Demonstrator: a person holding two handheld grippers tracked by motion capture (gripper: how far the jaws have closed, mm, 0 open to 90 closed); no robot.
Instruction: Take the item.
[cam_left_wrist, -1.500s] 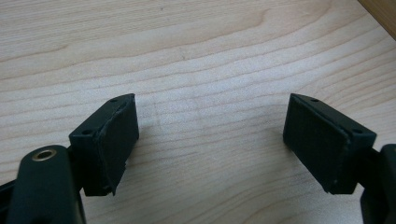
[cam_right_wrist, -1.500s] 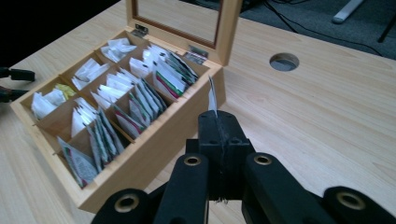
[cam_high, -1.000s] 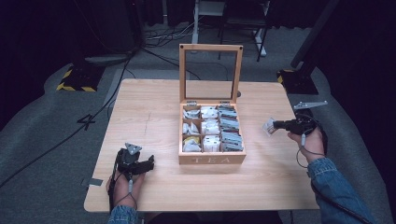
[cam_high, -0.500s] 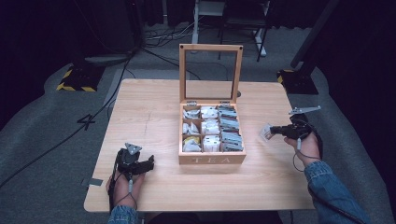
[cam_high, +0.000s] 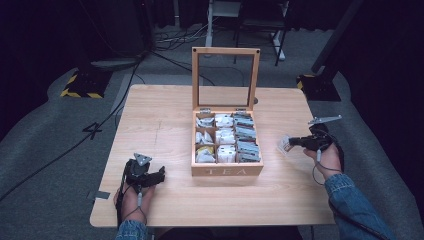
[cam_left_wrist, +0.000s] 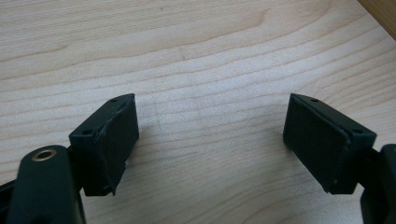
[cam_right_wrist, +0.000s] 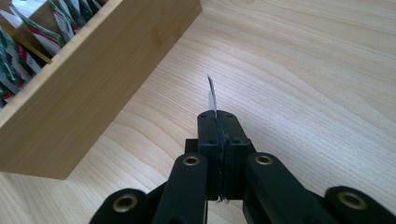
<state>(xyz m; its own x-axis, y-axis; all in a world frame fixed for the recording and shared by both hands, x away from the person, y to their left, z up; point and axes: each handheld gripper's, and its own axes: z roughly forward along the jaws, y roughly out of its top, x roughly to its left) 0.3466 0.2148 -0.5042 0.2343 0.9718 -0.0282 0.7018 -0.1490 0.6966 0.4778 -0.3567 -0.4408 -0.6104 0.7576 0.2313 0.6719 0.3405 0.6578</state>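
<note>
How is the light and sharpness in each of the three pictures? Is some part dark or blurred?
High view: the table is evenly lit, the surrounding floor nearly black, and the tea box contents look soft. Left gripper view: sharp wood grain, with soft shadows beside the left gripper pads. Right gripper view: the right gripper and its tea bag are crisp; the links at the bottom blur.

Wooden tea box (cam_high: 227, 170) mid-table (cam_high: 160, 115), lid (cam_high: 226, 77) upright; both flanks free.

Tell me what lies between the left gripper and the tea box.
Nothing: the high view shows bare table between the left gripper and the tea box.
</note>
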